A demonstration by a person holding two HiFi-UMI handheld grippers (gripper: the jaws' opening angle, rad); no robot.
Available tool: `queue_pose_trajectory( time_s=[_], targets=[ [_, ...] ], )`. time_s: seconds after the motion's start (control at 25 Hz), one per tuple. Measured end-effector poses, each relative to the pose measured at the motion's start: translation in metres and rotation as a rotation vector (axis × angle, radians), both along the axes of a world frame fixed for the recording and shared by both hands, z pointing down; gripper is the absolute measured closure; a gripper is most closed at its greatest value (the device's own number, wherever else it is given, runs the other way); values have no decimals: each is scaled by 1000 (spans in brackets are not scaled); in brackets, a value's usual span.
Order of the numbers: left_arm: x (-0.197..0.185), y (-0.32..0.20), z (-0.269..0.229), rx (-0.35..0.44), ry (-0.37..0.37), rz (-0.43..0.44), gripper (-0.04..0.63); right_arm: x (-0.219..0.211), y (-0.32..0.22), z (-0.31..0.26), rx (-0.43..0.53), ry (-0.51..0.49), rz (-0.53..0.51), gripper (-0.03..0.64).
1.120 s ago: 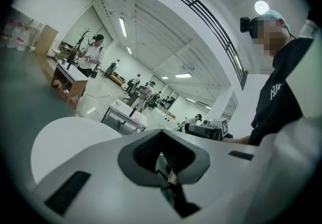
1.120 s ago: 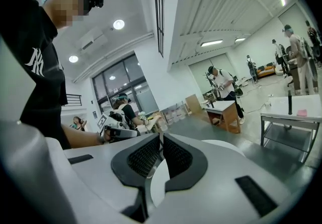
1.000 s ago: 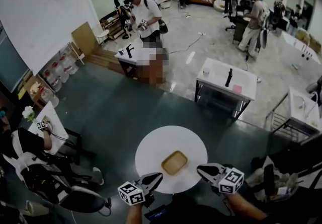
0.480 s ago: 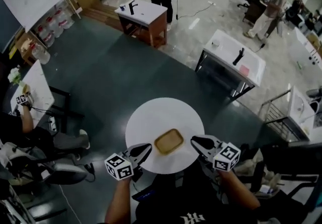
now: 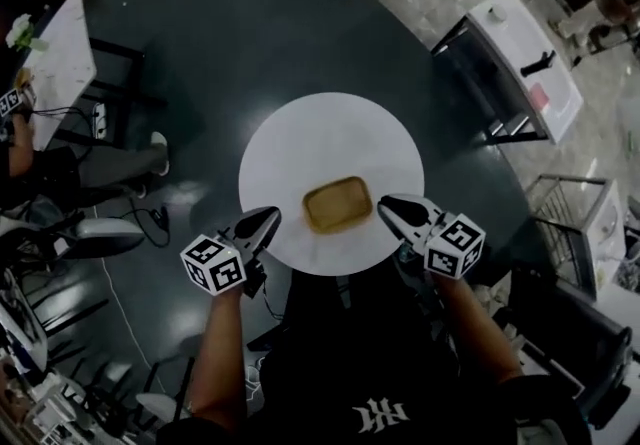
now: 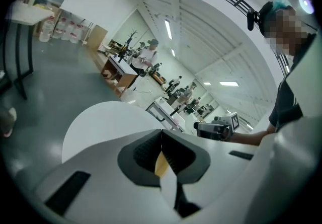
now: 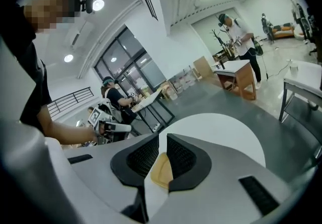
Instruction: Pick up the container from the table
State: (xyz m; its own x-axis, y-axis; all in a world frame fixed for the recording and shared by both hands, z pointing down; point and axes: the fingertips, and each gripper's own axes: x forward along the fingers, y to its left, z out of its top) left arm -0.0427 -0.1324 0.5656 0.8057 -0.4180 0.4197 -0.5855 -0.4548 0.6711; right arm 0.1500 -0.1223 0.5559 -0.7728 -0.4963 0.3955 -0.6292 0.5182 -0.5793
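A shallow tan rectangular container (image 5: 338, 204) lies on the near half of the round white table (image 5: 330, 128). My left gripper (image 5: 270, 218) hovers at the table's near left edge, a little left of the container, with its jaws shut and empty. My right gripper (image 5: 384, 203) hovers just right of the container; its jaws are opening, a narrow gap shows, and nothing is between them. In the left gripper view the container (image 6: 161, 163) shows beyond the closed tips. In the right gripper view the container (image 7: 162, 171) shows through the slim gap.
A white-topped desk (image 5: 525, 53) stands at the right on a dark frame. Office chairs (image 5: 95, 238) and a white table (image 5: 55, 63) with a seated person are at the left. Cables trail on the dark floor. Other people work at the far end of the room.
The head view has tipped down over the table. Both grippers came down and in toward the table's near edge, one on each side of the container.
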Motion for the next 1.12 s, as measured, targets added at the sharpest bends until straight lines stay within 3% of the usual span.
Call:
queue_pose_trajectory(
  time_s=[0.12, 0.28, 0.72, 1.12],
  targets=[
    [-4, 3, 24, -44, -14, -22, 591, -2, -9, 27, -45, 4, -8, 560],
    [-2, 12, 57, -117, -38, -19, 583, -1, -13, 60, -127, 9, -9, 491],
    [20, 28, 115, -278, -24, -22, 547, 6, 1, 131, -311, 51, 19, 479],
    [29, 50, 139, -378, -23, -24, 487, -7, 15, 163, -399, 56, -22, 476]
  ],
)
